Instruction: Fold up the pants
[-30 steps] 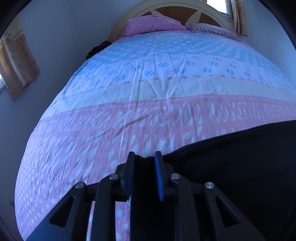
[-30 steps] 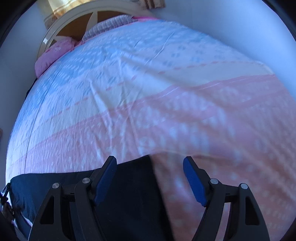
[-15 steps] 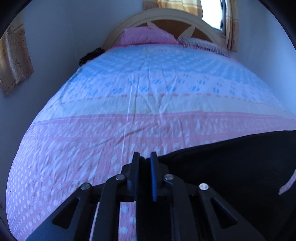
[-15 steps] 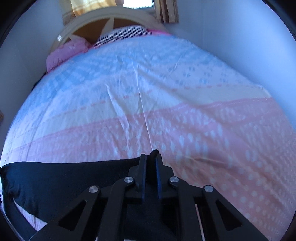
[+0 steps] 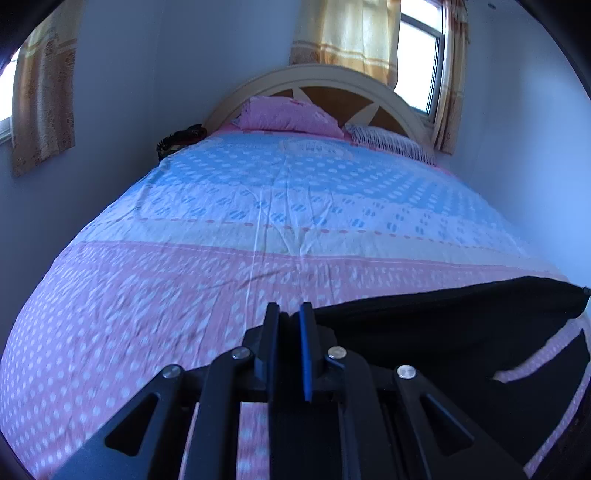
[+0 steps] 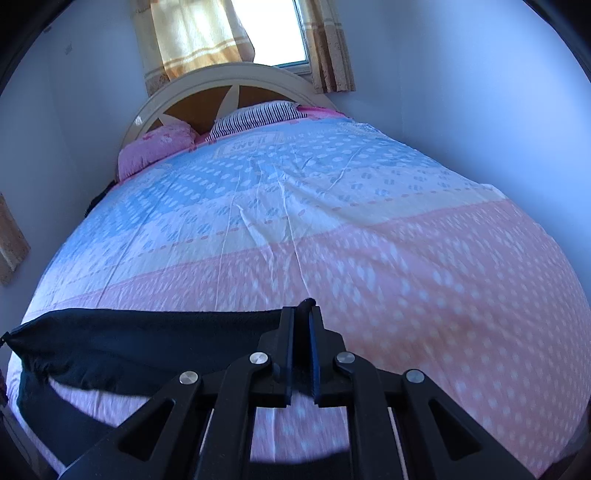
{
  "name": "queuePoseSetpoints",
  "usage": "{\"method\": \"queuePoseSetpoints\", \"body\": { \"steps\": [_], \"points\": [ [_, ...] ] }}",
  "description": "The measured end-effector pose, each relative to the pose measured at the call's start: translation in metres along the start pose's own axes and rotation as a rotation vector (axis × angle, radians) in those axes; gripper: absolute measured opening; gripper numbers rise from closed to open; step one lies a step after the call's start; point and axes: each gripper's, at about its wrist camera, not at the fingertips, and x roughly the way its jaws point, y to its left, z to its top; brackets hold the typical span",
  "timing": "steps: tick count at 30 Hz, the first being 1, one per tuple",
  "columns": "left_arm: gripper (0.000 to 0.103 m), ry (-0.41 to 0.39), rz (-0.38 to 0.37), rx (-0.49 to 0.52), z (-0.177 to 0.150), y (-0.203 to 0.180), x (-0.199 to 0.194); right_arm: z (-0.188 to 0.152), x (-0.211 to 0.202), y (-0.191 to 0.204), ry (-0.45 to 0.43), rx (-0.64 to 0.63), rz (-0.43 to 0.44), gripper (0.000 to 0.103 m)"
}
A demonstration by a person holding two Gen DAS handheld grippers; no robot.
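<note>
The left claw (image 5: 289,314) and right claw (image 6: 302,314) each pinch 1 end of the pants (image 6: 147,332), jaws nearly closed on the cloth. Stretched between them above the bed (image 6: 406,277), the edge hangs straight, likely for a fold.

One pair of dark pants (image 5: 461,332), two pillows (image 5: 291,116), one bed (image 5: 258,206), two grippers (image 5: 289,314).

Pants (image 5: 461,332) stretched across near end of bed (image 5: 258,221), held between left tongs (image 5: 289,314) and right tongs (image 6: 302,314). Two pillows (image 5: 291,116) side by side at far end, against headboard (image 5: 314,79); window (image 6: 273,33) behind headboard.
</note>
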Motion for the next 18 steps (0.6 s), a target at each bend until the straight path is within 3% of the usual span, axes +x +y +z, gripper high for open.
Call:
{"method": "queuePoseSetpoints", "body": {
  "steps": [7, 15, 17, 18],
  "points": [
    [0.011, -0.009, -0.048, -0.017, -0.039, 0.007, -0.029, -0.045, -0.033, -0.019, 0.008, 0.026, 0.011, 0.006],
    [0.011, 0.046, -0.068, -0.052, -0.094, 0.015, -0.025, -0.096, -0.029, -0.032, 0.111, 0.011, -0.046, 0.007],
    [0.011, 0.038, -0.075, -0.064, -0.099, 0.016, -0.026, -0.096, -0.038, -0.031, 0.091, 0.003, -0.099, 0.012],
    [0.011, 0.033, -0.079, -0.07, -0.099, 0.016, -0.027, -0.095, -0.046, -0.028, 0.076, -0.008, -0.125, 0.023]
  ]
}}
